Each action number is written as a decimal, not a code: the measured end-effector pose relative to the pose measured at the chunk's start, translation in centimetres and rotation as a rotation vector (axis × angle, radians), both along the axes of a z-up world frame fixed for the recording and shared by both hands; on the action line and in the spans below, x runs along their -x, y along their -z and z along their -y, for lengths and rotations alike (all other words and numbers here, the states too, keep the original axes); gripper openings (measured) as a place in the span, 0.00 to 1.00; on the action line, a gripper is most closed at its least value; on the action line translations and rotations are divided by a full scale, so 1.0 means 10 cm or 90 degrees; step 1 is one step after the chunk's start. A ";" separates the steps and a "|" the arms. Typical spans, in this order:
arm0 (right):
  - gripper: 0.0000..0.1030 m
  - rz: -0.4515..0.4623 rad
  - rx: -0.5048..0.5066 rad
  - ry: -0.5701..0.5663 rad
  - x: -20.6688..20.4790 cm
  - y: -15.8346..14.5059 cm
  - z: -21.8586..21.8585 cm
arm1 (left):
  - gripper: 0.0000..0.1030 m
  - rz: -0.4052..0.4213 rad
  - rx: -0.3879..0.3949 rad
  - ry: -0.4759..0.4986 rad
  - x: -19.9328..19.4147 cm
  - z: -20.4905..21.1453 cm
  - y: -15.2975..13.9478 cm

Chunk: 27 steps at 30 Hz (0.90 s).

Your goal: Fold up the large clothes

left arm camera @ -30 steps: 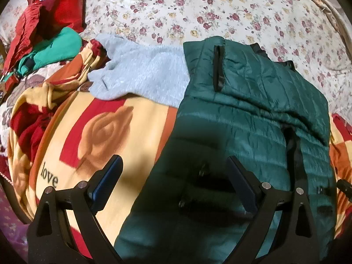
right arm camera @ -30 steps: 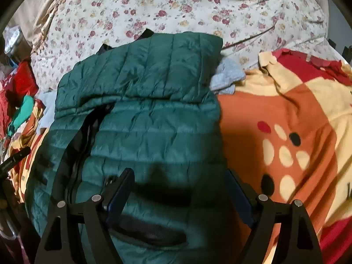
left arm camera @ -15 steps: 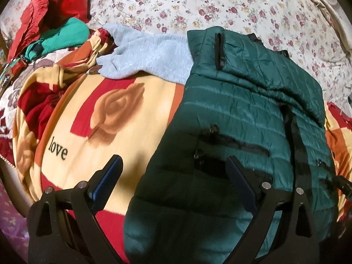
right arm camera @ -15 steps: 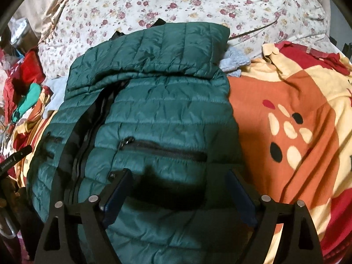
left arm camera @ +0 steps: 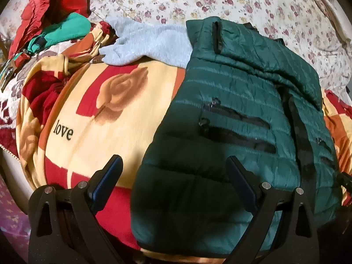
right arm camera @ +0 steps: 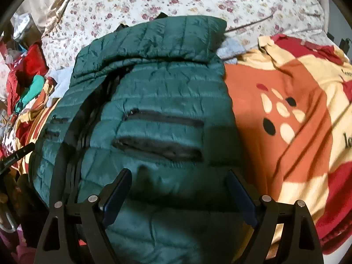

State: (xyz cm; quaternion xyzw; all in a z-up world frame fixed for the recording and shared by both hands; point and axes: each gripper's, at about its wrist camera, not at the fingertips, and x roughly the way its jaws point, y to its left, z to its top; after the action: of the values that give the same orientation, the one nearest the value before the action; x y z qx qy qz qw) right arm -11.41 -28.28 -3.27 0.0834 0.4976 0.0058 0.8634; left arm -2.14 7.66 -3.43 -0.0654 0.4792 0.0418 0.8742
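A dark green quilted puffer jacket (left arm camera: 237, 114) lies front up on a yellow, red and orange blanket (left arm camera: 123, 101), zip closed, sleeves tucked out of sight and hood folded over at the far end. It also shows in the right wrist view (right arm camera: 158, 101). My left gripper (left arm camera: 173, 176) is open above the jacket's near left hem, holding nothing. My right gripper (right arm camera: 178, 189) is open above the near right hem, holding nothing.
A grey knit garment (left arm camera: 149, 41) lies under the jacket's far left corner. Red and teal clothes (left arm camera: 57, 22) are piled at the far left. A floral bedsheet (left arm camera: 242, 2) covers the bed behind. The blanket (right arm camera: 292, 110) spreads to the right of the jacket.
Both grippers have pulled back toward me and up from the jacket, so more of its lower half and pocket zips shows. The jacket lies still.
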 end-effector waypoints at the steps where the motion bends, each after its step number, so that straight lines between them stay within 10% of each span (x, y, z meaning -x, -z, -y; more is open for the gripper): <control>1: 0.83 -0.003 0.000 0.001 0.02 0.01 0.01 | 0.92 -0.003 0.001 0.000 0.01 0.00 0.01; 15: 0.85 -0.051 -0.019 0.022 0.32 0.18 0.26 | 0.92 -0.066 0.189 -0.021 0.16 -0.48 0.25; 27: 0.86 -0.079 -0.087 -0.017 0.39 0.30 0.22 | 0.92 -0.092 0.168 0.033 0.20 -0.26 0.40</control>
State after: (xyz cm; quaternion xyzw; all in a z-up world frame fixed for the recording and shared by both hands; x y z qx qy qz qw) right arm -15.33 -30.46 -6.29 0.1354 0.5497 0.0459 0.8230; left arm -4.10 10.28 -7.46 -0.1639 0.5441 -0.0395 0.8219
